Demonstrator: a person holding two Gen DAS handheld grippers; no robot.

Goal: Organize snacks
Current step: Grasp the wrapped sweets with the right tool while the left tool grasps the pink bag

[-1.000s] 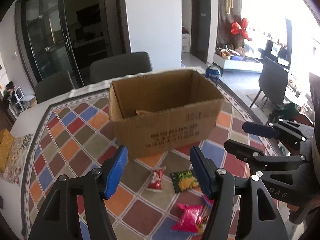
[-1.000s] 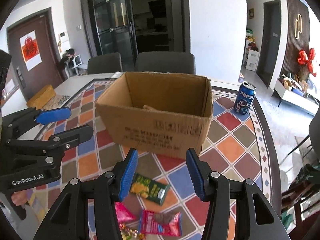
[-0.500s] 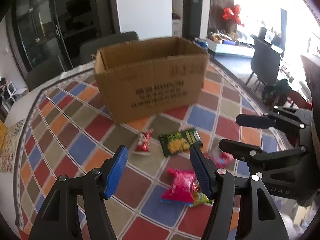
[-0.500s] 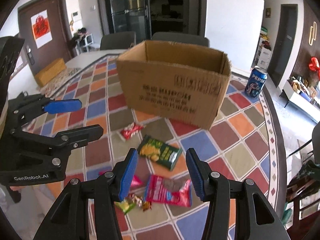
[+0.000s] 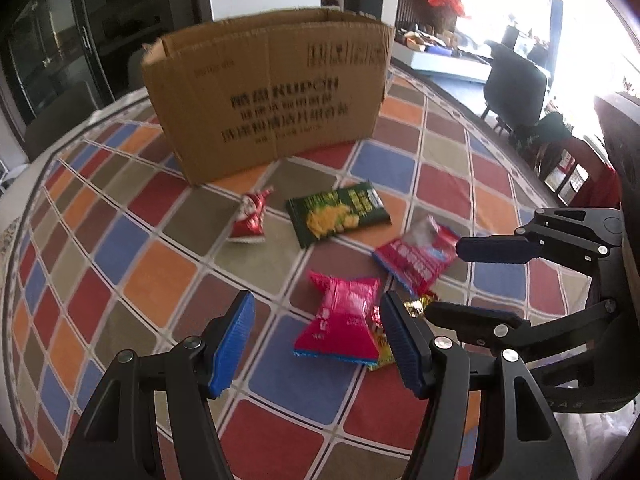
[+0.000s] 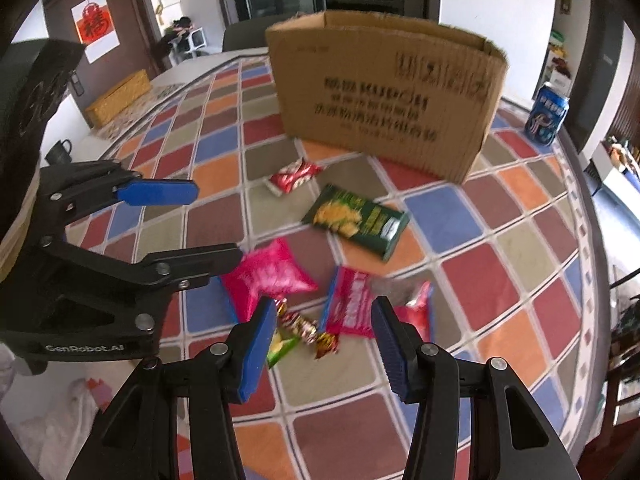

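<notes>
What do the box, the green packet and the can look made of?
Box: plain brown cardboard, matte, with creased edges and printed text. Green packet: likely plastic film, slightly glossy, with printed artwork. Can: probably metal, judging by its drink-can shape and blue print.

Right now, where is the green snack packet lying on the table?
In both wrist views the green snack packet lies flat on the checked tablecloth, just in front of the cardboard box, between the small red packet and the red-and-clear packet.
</notes>
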